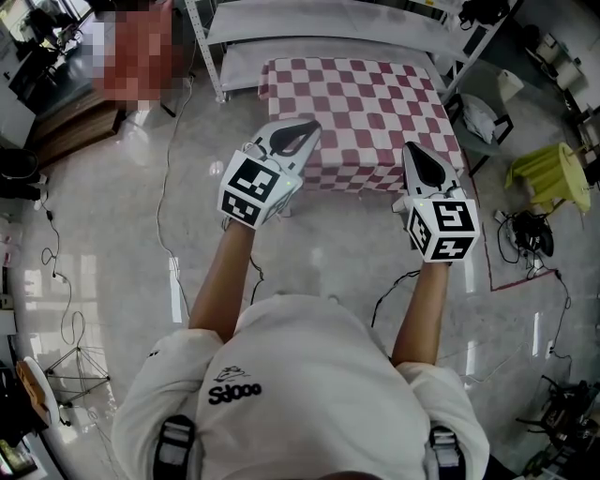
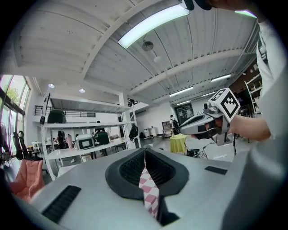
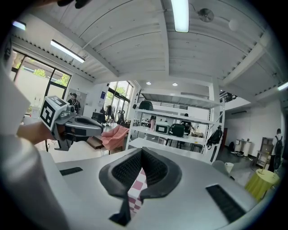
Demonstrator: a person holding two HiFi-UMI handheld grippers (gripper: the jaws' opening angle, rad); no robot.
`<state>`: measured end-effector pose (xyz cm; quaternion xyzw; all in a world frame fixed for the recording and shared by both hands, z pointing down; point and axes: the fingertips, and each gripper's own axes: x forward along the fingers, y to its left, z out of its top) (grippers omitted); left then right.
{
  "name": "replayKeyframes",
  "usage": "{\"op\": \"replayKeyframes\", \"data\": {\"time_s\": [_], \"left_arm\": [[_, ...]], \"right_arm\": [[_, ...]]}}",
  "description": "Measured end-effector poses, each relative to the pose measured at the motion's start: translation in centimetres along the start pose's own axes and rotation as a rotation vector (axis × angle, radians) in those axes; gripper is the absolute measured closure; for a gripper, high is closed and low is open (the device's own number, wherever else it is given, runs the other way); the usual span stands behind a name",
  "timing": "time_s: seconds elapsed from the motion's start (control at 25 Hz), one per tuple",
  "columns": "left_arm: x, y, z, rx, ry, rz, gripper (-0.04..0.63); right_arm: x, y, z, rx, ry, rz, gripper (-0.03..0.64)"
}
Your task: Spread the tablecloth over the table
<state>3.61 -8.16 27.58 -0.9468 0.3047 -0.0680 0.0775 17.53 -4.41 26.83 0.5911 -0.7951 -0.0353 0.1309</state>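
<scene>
A red-and-white checkered tablecloth (image 1: pixel 361 108) lies over the table ahead of me, its near edge hanging down the front. My left gripper (image 1: pixel 307 128) is at the near left of the cloth and my right gripper (image 1: pixel 413 152) at the near right. In the left gripper view the gripper (image 2: pixel 145 155) is shut on a fold of the checkered cloth (image 2: pixel 149 191). The right gripper view shows the same: that gripper (image 3: pixel 141 155) is shut with a strip of cloth (image 3: pixel 136 191) pinched between its pads. Each gripper view also catches the other gripper off to the side.
A white shelving rack (image 1: pixel 328 23) stands right behind the table. A yellow object (image 1: pixel 548 173) and cables (image 1: pixel 525 234) lie on the floor at the right. A person stands at the back left. A pink chair (image 3: pixel 114 134) is left of the rack.
</scene>
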Motion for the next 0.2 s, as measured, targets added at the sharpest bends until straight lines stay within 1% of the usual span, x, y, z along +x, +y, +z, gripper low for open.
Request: {"op": "replayKeyframes", "data": {"time_s": [0.2], "left_arm": [[0.06,0.19,-0.04,0.009,0.008,-0.002,0.562]], "right_arm": [[0.15,-0.06,0.0,-0.002,0.002,0.0,0.594]]}}
